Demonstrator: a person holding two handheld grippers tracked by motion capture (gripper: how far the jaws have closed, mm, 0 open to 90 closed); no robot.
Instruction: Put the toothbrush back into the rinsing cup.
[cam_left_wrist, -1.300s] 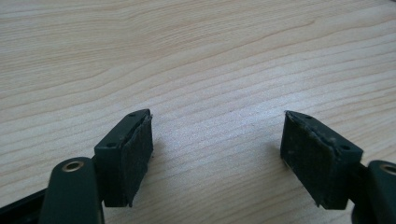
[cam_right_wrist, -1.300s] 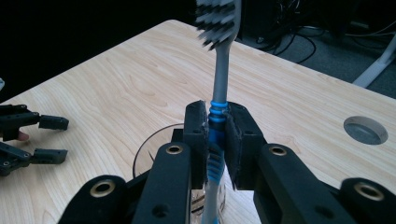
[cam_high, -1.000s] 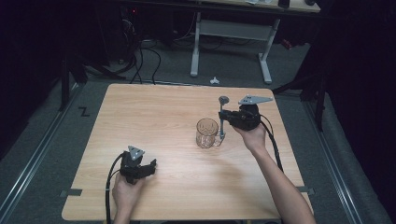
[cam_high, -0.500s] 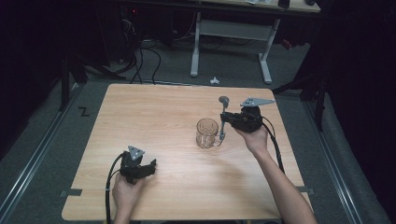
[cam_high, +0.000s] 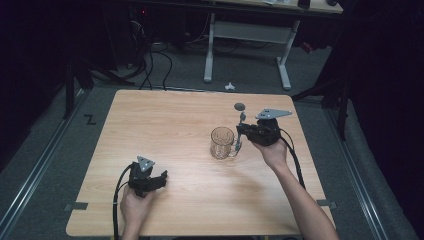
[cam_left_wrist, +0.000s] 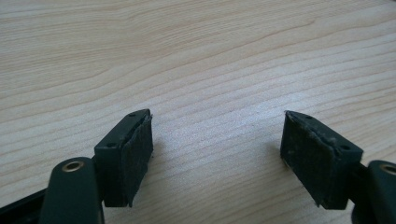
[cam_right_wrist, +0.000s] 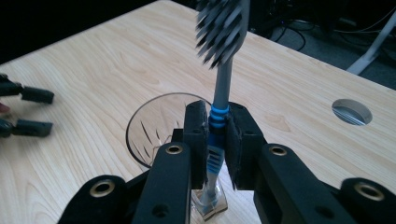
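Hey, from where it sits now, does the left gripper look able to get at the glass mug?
Probably yes. The left gripper rests open on the table, with bare wood between it and the glass mug. The right gripper, shut on the toothbrush, crowds only the mug's handle side.

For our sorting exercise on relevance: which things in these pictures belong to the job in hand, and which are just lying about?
In the job:
toothbrush, clamped in the right hand-held gripper
glass mug, beside it

Just about:
left hand-held gripper, open over bare table
hole in the tabletop
desk frame behind
floor cables
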